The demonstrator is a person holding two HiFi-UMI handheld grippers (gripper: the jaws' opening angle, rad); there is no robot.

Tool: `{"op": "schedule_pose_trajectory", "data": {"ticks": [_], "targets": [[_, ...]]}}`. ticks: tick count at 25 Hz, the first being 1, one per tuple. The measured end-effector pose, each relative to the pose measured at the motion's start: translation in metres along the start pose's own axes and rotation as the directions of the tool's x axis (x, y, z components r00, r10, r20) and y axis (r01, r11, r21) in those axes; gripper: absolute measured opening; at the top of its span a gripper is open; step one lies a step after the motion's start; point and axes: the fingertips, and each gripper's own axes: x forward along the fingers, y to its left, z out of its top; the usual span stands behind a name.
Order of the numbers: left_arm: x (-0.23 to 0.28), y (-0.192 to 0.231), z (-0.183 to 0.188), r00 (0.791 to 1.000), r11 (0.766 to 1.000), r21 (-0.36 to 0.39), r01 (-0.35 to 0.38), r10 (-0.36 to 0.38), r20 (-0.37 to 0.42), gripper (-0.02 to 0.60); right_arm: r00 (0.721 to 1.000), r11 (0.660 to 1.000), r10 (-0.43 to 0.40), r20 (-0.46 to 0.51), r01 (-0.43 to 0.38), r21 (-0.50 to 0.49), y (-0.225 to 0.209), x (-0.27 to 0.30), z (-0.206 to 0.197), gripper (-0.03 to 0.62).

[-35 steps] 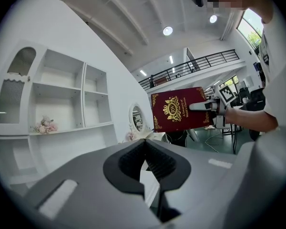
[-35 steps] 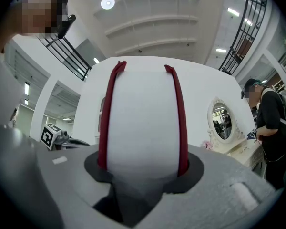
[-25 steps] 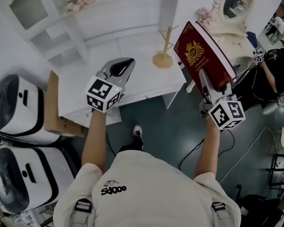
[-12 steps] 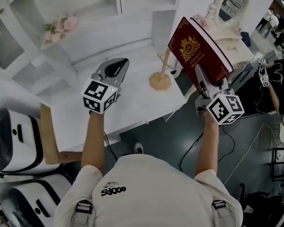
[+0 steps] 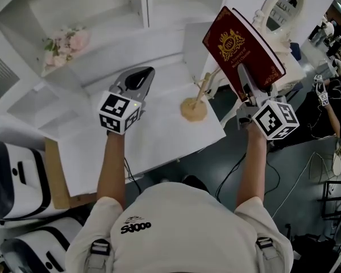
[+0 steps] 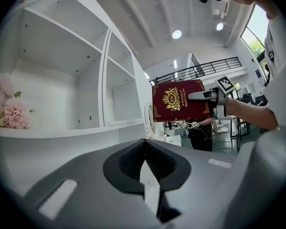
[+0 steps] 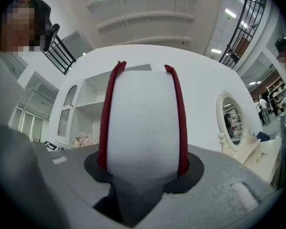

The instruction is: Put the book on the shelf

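Forward over the counter have come the left gripper, empty with jaws pressed together, and the right gripper, jaws pinching the red book upright in mid-air (nothing placed yet), so setting it on the white shelf beyond remains.

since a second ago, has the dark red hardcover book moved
Yes. The dark red hardcover book has shifted up the head view, away from the small wooden stand and toward the white shelf unit.
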Motion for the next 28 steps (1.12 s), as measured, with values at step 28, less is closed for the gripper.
{"op": "schedule_pose_trajectory", "data": {"ticks": [28], "targets": [[0.034,0.05,-0.043,0.985,0.989,-0.039,-0.145,0.14,-0.099,0.017,0.997,0.98,-0.047,0.059,0.058,-0.192,-0.051,0.225,0.033,0.249]]}}
